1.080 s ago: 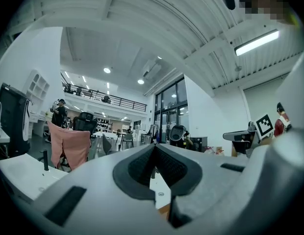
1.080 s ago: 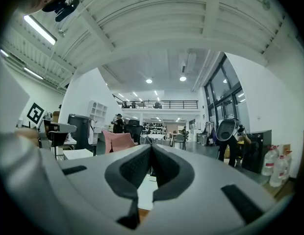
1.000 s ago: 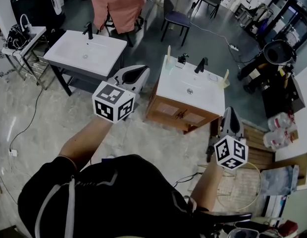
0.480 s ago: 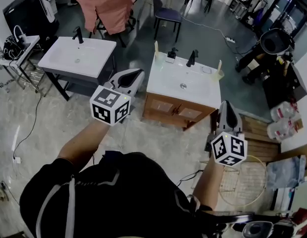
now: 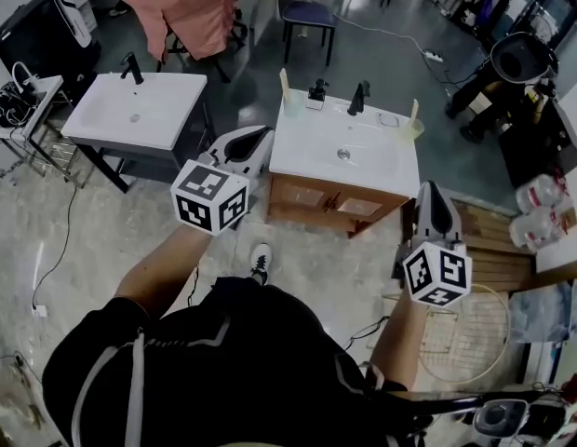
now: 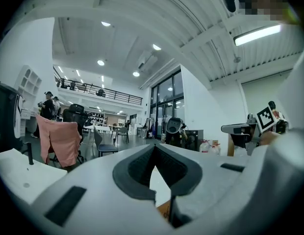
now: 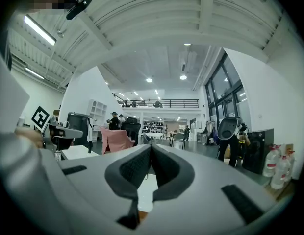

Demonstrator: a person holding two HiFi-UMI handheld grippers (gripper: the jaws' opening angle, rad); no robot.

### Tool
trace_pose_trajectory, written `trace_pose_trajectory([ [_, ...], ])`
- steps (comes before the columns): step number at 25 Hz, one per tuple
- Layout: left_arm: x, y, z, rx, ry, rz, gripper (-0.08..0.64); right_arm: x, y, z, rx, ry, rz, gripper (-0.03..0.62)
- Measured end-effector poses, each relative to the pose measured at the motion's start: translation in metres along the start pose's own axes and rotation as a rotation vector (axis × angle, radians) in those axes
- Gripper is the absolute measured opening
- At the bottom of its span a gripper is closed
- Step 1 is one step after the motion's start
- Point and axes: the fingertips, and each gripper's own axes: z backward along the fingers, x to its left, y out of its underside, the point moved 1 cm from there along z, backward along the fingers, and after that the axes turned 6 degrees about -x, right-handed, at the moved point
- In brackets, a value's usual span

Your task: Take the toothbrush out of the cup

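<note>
A white sink top on a wooden cabinet stands on the floor ahead of me in the head view. A pale upright toothbrush in a small cup is at its back left corner. A second cup with a pale stick is at its right edge. My left gripper is shut and empty, hanging in the air just left of the cabinet. My right gripper is shut and empty too, near the cabinet's front right corner. Both gripper views show the left gripper and the right gripper with jaws pressed together, pointing level across the hall.
A black tap and a black dispenser stand at the sink's back. A second white basin on a dark frame is at the left. A pink cloth hangs over a chair. Water bottles and a wooden pallet lie at the right.
The wooden sink cabinet has come closer and sits more squarely ahead. Both grippers have moved forward toward it, still shut. A shoe now shows below the left gripper.
</note>
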Motion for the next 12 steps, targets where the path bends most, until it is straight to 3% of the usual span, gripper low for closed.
trace_pose_trajectory([
  [5,0.028,0.008,-0.043,-0.008,0.024,-0.002,0.003,-0.008,0.01,-0.042,0.032,0.01,0.052,0.005],
  [12,0.062,0.016,-0.103,-0.011,0.043,0.027,0.003,-0.031,0.025,-0.098,0.056,0.042,0.037,0.005],
])
